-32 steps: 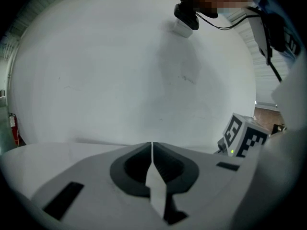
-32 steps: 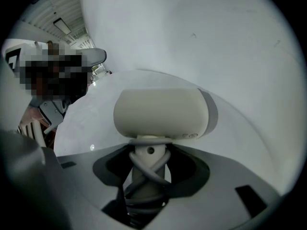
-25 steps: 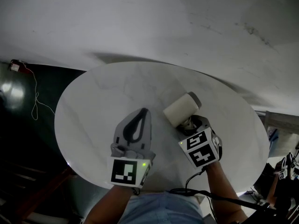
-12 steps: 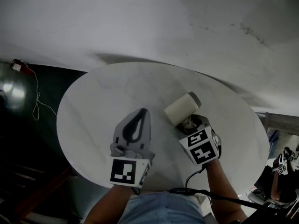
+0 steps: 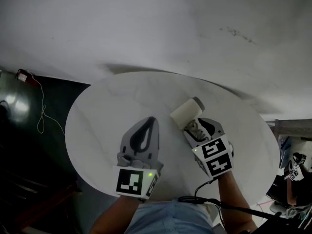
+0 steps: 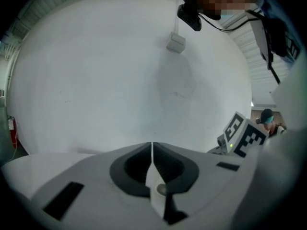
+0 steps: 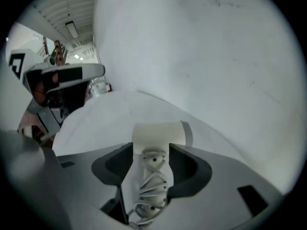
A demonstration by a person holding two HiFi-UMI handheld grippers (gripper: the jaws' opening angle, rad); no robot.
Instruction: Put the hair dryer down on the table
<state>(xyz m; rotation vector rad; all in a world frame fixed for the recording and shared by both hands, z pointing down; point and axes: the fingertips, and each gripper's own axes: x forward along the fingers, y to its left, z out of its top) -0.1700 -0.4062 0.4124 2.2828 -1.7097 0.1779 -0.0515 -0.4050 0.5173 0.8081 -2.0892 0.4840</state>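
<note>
A white hair dryer (image 5: 186,113) lies on the round marble table (image 5: 107,101), barrel pointing away from me. Its handle, wrapped in its cord, lies between the jaws of my right gripper (image 5: 196,127). Those jaws are opening and stand wide, and the pads no longer seem to press the handle. In the right gripper view the hair dryer (image 7: 158,133) fills the gap of the right gripper (image 7: 151,153), with the table (image 7: 96,123) beneath it. My left gripper (image 5: 149,121) hovers over the table left of the dryer, shut and empty. The left gripper (image 6: 152,150) shows its jaws meeting in a thin seam.
A white wall rises behind the table. A red object (image 5: 23,76) with a white cable lies on the dark floor at the left. A black cable (image 5: 195,199) runs across near my waist. Another marker cube (image 5: 296,160) shows at the right edge.
The right gripper's jaws have spread a little around the dryer handle. The dryer stays where it lay on the table. The left gripper has barely moved.
</note>
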